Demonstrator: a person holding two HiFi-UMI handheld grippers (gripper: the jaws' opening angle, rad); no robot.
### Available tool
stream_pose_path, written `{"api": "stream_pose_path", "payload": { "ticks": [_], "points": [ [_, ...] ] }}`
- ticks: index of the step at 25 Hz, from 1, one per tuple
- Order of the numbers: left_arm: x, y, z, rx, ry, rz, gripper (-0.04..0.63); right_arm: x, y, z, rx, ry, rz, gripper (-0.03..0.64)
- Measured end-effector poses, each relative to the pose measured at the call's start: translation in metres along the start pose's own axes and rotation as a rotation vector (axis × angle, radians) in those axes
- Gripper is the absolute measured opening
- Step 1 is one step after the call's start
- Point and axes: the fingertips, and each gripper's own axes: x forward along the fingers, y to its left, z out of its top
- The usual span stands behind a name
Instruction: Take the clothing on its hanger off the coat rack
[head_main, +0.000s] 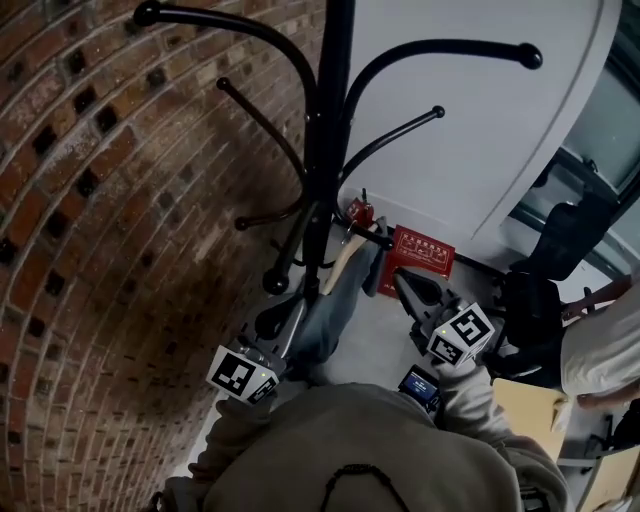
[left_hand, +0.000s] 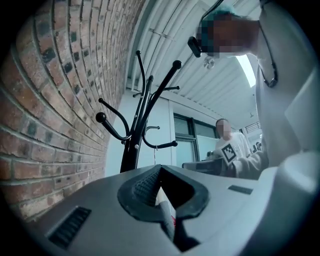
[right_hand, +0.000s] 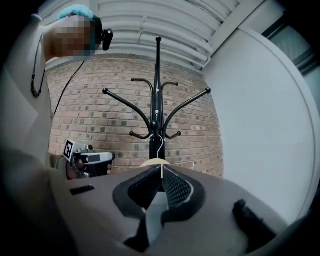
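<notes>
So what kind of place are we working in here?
Looks like an indoor office-type room: a brick wall beside a standing coat rack, large windows beyond it, and another person nearby.

A coat rack (head_main: 330, 120) stands close to a brick wall (head_main: 90, 200) on its left, with a plain wall (head_main: 480, 100) on its right. Clothing (head_main: 335, 300) on a hanger (head_main: 345, 255) sits low by the pole, between the left gripper (head_main: 298, 308) and right gripper (head_main: 402, 282). A box (head_main: 420, 248) lies on the floor (head_main: 385, 330) beyond the right gripper.
</notes>
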Motion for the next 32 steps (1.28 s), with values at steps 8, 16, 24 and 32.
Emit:
{"api": "stream_pose_path", "payload": {
  "ticks": [8, 16, 24, 32],
  "points": [
    [0.0, 0.021, -0.008, -0.067, -0.016, 0.028, 0.008, 0.053, -0.027, -0.025, -0.607, 0.286, -0.006, 0.278],
    [-0.01, 0.04, -0.01, -0.102, -0.025, 0.099, 0.008, 0.116, -0.026, -0.057, -0.819, 0.31, 0.054, 0.29],
    [-0.016, 0.053, -0.019, -0.099, -0.007, 0.134, 0.008, 0.138, -0.021, -0.06, -0.789, 0.278, 0.116, 0.129],
    [-0.011, 0.061, -0.038, -0.128, 0.036, 0.15, 0.008, 0.134, -0.023, -0.06, -0.816, 0.305, 0.084, 0.12]
  ]
}}
